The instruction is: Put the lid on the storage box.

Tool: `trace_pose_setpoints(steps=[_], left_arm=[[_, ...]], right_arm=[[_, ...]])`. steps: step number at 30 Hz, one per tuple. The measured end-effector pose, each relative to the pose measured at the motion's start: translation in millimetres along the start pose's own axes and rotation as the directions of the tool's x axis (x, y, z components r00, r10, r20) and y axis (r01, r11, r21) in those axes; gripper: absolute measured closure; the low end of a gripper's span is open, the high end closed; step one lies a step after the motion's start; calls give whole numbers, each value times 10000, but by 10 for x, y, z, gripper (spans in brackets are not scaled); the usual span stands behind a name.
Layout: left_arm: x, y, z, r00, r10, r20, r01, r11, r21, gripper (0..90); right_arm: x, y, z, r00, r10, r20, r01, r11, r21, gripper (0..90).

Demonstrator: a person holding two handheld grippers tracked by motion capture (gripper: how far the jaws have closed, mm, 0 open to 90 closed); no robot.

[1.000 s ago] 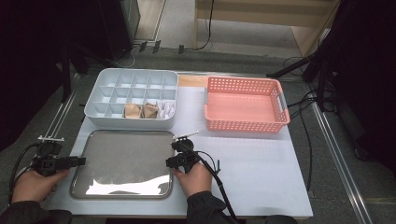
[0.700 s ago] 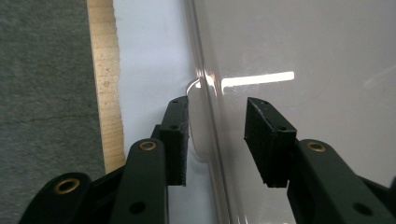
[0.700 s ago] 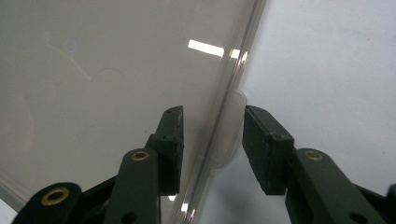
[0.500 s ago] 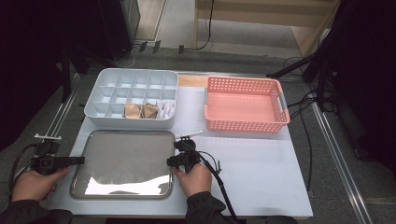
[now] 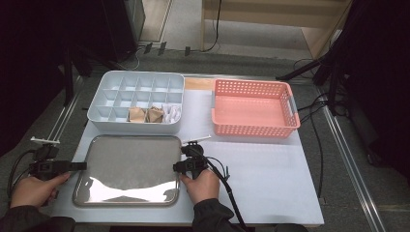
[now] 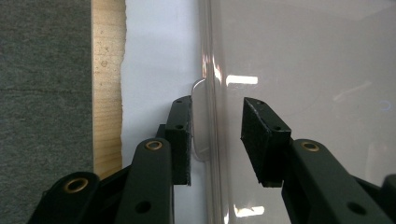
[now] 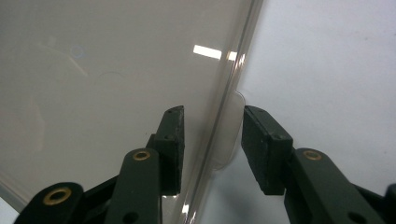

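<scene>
Tray location: metal tray [image 5: 126, 169] flat on the white tabletop [image 5: 270, 179], lower left of the high view, just below the compartment box [image 5: 138, 100]; pink basket [image 5: 254, 107] at upper right, apart from it.
Left tool [image 6: 217, 140]: at the tray's left edge, lower left of the high view [image 5: 80, 166]; jaws parted wide, straddling the rim and the small handle tab [image 6: 201, 121], outer pad touching or nearly touching the tab, inner pad standing off over the tray floor.
Right tool [image 7: 210, 149]: at the tray's right edge, lower centre of the high view [image 5: 180, 167]; jaws parted wide astride the rim and its tab [image 7: 229, 130], nothing clamped yet.
Step in hand: likely closing both tools on the opposite handle tabs for a two-handed lift.
Seating: push each tool deep enough for the pads to cover the tab, not just the rolled rim.
Closing: squeeze both together, so neither side shoves the tray sideways.
Lifting: raise both ends evenly and level; polished metal probably slick, so grip firmly.
Risk: a tilt or a one-sided grip could let the tray slip or knock the compartment box.
</scene>
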State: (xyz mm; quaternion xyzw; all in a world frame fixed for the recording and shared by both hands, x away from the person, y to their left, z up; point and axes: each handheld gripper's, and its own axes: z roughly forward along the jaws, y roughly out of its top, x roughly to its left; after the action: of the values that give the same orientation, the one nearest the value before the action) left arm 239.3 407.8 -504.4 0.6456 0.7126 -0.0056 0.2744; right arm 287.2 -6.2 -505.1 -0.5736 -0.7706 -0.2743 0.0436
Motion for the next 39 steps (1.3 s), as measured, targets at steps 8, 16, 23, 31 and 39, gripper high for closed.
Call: trace_pose_setpoints(steps=[8, 16, 23, 31, 39], left_arm=[[-33, -6, 2, 9998, 106, -188, -106, 9999, 18, 658], [-54, -11, 0, 9994, 184, -292, -182, 9998, 69, 660], [-52, -10, 1, 9995, 156, -257, -153, 9998, 105, 662], [-46, -10, 2, 9996, 163, -214, -161, 9998, 113, 662], [-24, -13, 5, 10000, 43, 6, -43, 9999, 97, 667]], right_arm=[[-46, 5, -10, 9976, 625, -299, -626, 9980, -8, 634], [-46, 5, -13, 9967, 794, -184, -796, 9968, -81, 657], [-107, 8, -15, 9887, 1379, -581, -1392, 9901, -174, 657], [-149, 13, -9, 9814, 1697, -892, -1733, 9843, -340, 657], [-201, 0, 11, 9738, 1874, -1291, -1943, 9800, -430, 696]])
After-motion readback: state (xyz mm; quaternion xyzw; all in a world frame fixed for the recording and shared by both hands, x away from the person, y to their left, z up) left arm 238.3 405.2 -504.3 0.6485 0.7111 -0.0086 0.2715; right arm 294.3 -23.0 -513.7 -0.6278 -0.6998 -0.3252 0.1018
